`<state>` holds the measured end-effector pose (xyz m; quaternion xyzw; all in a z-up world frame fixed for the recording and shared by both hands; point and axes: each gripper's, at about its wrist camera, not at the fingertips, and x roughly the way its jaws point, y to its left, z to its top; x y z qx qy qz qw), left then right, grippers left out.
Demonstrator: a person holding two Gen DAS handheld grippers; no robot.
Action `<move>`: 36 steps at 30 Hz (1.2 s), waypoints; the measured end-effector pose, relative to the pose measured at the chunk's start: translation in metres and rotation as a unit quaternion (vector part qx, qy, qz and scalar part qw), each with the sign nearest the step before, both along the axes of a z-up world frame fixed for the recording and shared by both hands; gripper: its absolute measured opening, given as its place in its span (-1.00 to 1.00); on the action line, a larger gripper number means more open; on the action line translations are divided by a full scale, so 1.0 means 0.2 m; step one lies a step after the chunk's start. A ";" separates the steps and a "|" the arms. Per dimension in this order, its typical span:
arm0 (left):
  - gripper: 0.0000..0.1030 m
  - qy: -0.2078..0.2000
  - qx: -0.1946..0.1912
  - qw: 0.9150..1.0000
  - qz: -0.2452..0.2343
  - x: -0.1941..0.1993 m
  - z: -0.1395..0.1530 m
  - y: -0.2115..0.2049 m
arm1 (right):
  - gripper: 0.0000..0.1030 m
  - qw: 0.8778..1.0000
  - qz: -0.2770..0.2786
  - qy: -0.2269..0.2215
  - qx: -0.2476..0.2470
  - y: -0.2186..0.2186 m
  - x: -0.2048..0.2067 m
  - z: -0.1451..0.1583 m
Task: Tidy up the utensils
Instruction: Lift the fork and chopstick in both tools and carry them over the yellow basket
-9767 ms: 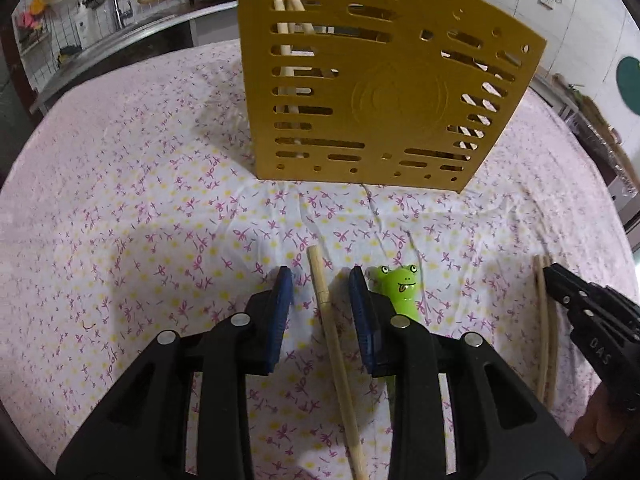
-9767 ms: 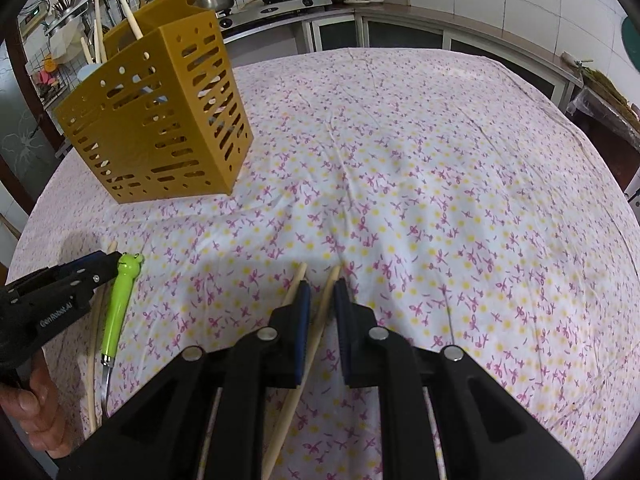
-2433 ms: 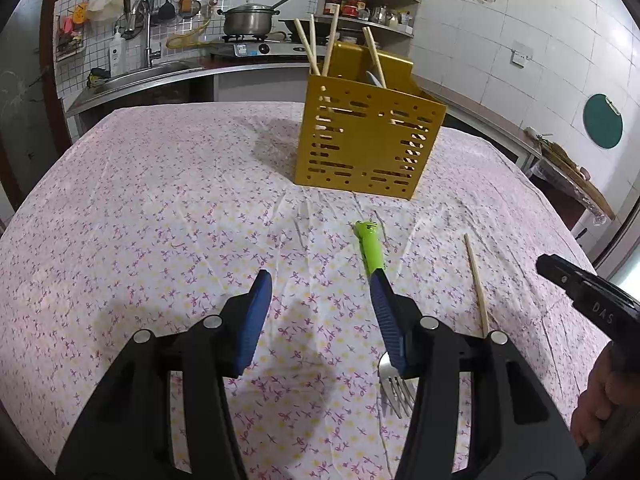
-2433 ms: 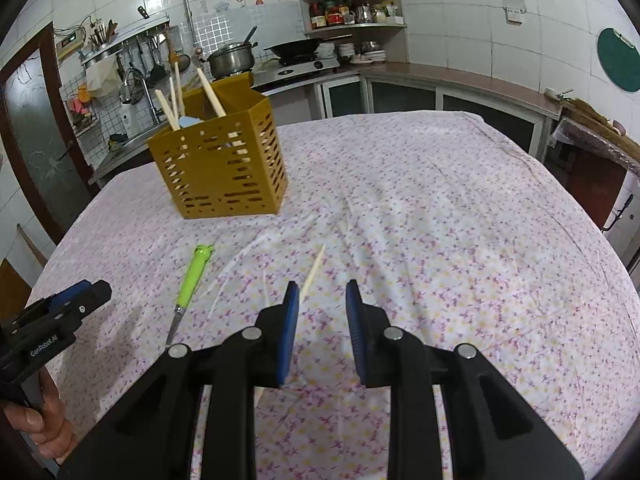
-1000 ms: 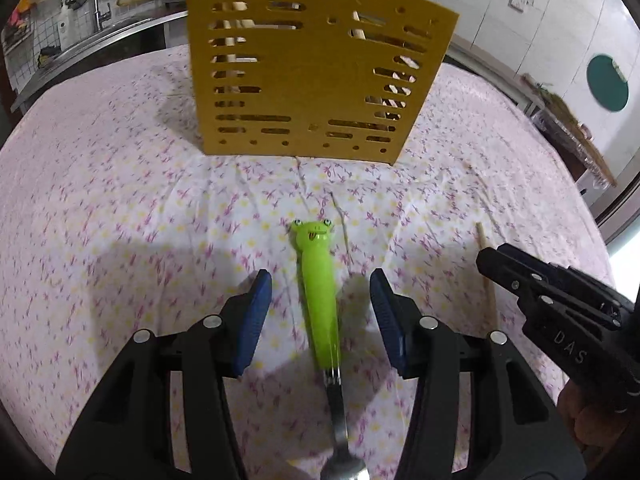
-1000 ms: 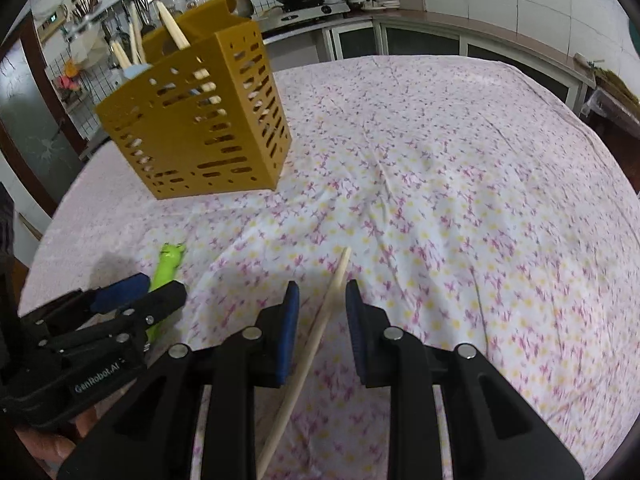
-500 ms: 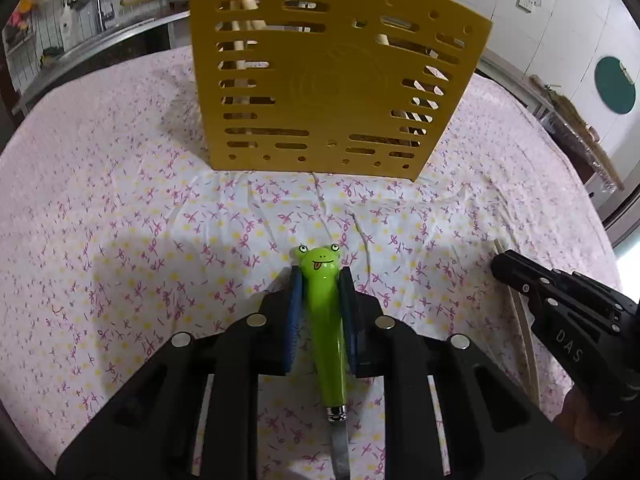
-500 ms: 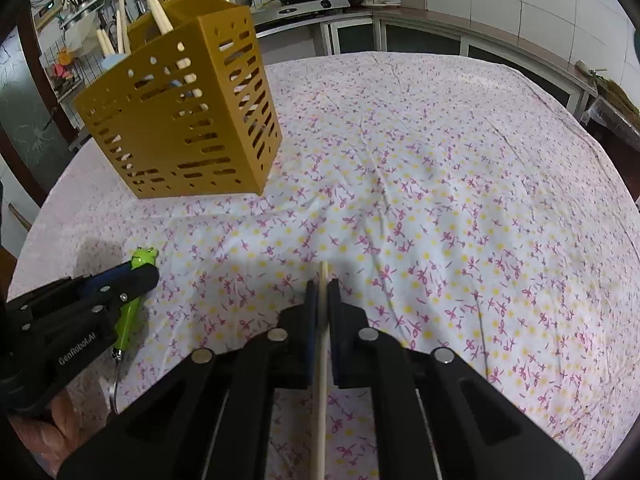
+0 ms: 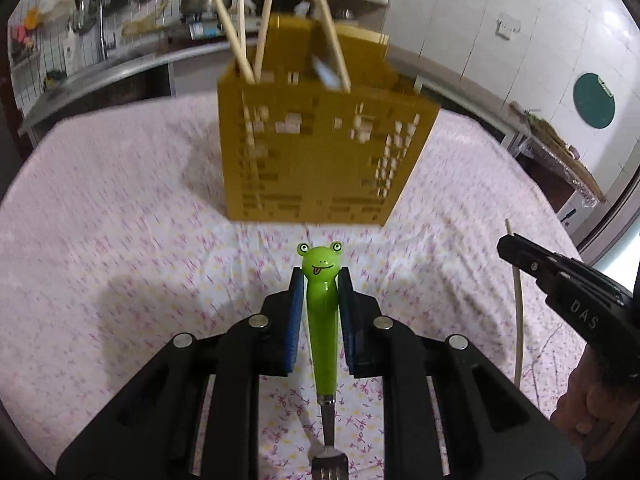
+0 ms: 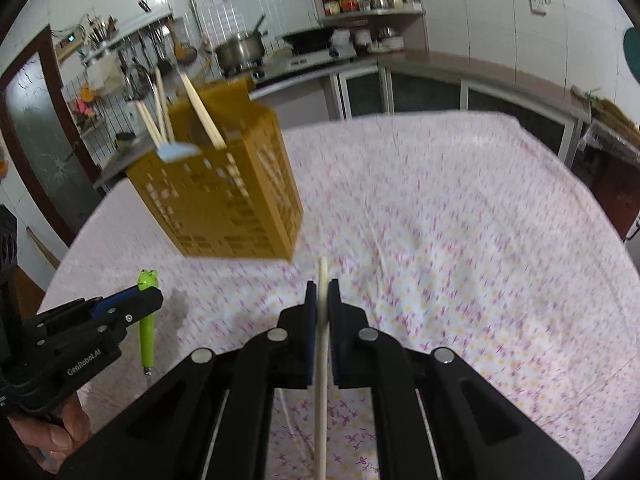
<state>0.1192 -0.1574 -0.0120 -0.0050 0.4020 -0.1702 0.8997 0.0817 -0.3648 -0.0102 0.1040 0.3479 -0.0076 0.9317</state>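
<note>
My left gripper point(image 9: 320, 280) is shut on a fork with a green frog handle point(image 9: 322, 312), held above the tablecloth; the frog head points at the yellow slotted utensil holder point(image 9: 320, 160) ahead. The holder has several wooden chopsticks point(image 9: 240, 44) standing in it. My right gripper point(image 10: 322, 290) is shut on a wooden chopstick point(image 10: 321, 380), lifted off the cloth, with the holder point(image 10: 224, 208) ahead to the left. The right gripper point(image 9: 516, 254) shows at the right of the left wrist view, the left gripper point(image 10: 148, 298) at the left of the right wrist view.
The table carries a white cloth with pink flowers point(image 10: 460, 240). A kitchen counter with a sink, pot and stove point(image 10: 240, 50) runs behind the table. A dark door point(image 10: 36, 144) stands at the far left.
Both grippers have risen off the cloth with their utensils, so the fork and chopstick hang in the air. The holder looks farther and lower in both views.
</note>
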 end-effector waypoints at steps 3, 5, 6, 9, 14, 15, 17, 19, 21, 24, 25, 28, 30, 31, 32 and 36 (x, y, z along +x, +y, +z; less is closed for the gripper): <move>-0.69 -0.025 0.000 1.000 -0.001 -0.04 0.10 0.02 | -0.89 1.000 0.002 -0.027 -0.002 0.00 -0.04 0.10; -0.69 -0.045 -0.003 0.999 -0.003 -0.06 0.19 0.05 | -0.89 0.999 0.002 -0.049 -0.006 0.00 -0.08 0.18; -0.69 -0.056 -0.005 0.998 -0.002 -0.07 0.23 0.07 | -0.89 0.998 0.003 -0.058 -0.008 0.01 -0.09 0.22; -0.69 -0.083 -0.004 0.997 -0.002 -0.11 0.33 0.08 | -0.89 0.996 0.003 -0.089 -0.015 0.01 -0.15 0.33; -0.69 -0.101 -0.012 0.995 0.001 -0.15 0.44 0.13 | -0.89 0.991 -0.002 -0.132 -0.023 0.01 -0.22 0.48; -0.69 -0.104 -0.013 0.995 0.001 -0.16 0.45 0.14 | -0.89 0.990 -0.004 -0.137 -0.026 0.01 -0.23 0.50; -0.69 -0.111 -0.014 0.994 0.004 -0.16 0.48 0.16 | -0.89 0.988 -0.005 -0.151 -0.030 0.01 -0.25 0.54; -0.70 -0.115 -0.016 0.993 0.007 -0.18 0.50 0.16 | -0.89 0.986 -0.007 -0.161 -0.036 0.01 -0.27 0.57; -0.70 -0.118 -0.015 0.993 0.008 -0.19 0.52 0.17 | -0.89 0.985 -0.005 -0.169 -0.038 0.02 -0.29 0.60; -0.70 -0.120 -0.018 0.993 0.008 -0.20 0.53 0.17 | -0.89 0.983 -0.003 -0.179 -0.041 0.03 -0.32 0.62; -0.70 -0.121 -0.018 0.992 0.008 -0.20 0.53 0.18 | -0.89 0.982 -0.003 -0.182 -0.043 0.04 -0.32 0.63; -0.70 -0.123 -0.019 0.992 0.009 -0.21 0.54 0.18 | -0.89 0.981 -0.001 -0.186 -0.046 0.05 -0.33 0.66; -0.70 -0.125 -0.020 0.992 0.009 -0.22 0.55 0.18 | -0.89 0.981 -0.001 -0.188 -0.047 0.06 -0.33 0.67; -0.70 -0.126 -0.021 0.992 0.009 -0.22 0.55 0.18 | -0.89 0.981 -0.001 -0.188 -0.047 0.06 -0.33 0.67; -0.70 -0.127 -0.020 0.992 0.008 -0.23 0.55 0.19 | -0.89 0.981 0.000 -0.188 -0.047 0.06 -0.33 0.67; -0.70 -0.132 -0.021 0.991 0.008 -0.24 0.57 0.19 | -0.89 0.981 0.000 -0.189 -0.048 0.07 -0.33 0.67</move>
